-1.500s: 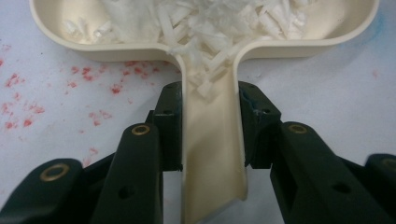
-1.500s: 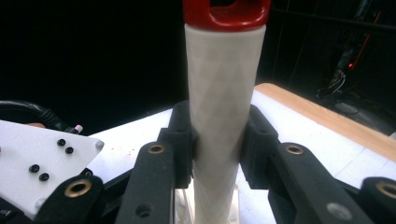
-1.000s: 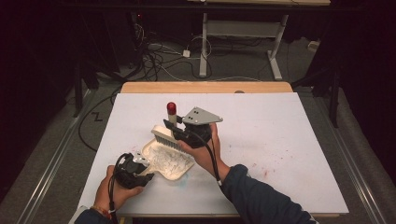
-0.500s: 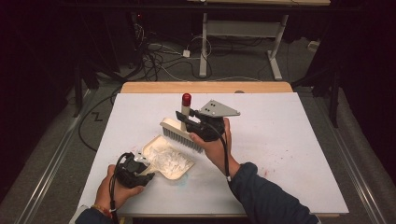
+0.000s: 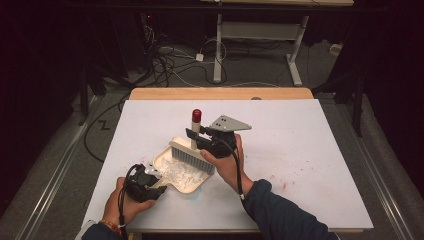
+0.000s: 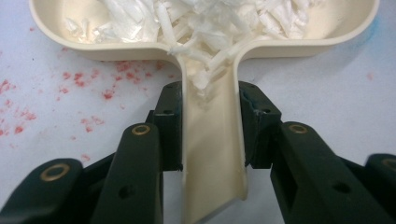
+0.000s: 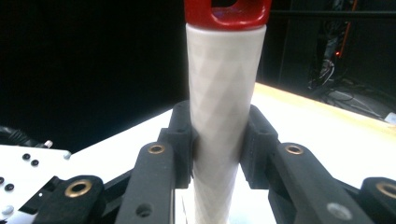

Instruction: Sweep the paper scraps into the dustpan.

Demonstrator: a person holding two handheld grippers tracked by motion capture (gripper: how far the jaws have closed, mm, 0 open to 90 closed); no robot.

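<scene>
Now dustpan (image 6: 212, 154) handle clamped between left fingers (image 6: 169, 126), brush (image 7: 223, 102) handle upright between closed right fingers (image 7: 182, 140)

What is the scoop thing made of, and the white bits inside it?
The cream dustpan looks like smooth moulded plastic: rounded rim, slight sheen, one-piece handle. The white scraps in it look like shredded paper or thin plastic film, being crinkly, flat and partly see-through; I can't tell which.

Cream dustpan (image 5: 181, 172) holding white shreds (image 6: 205, 23), upright red-capped white-handled brush (image 5: 192, 148) above it
</scene>
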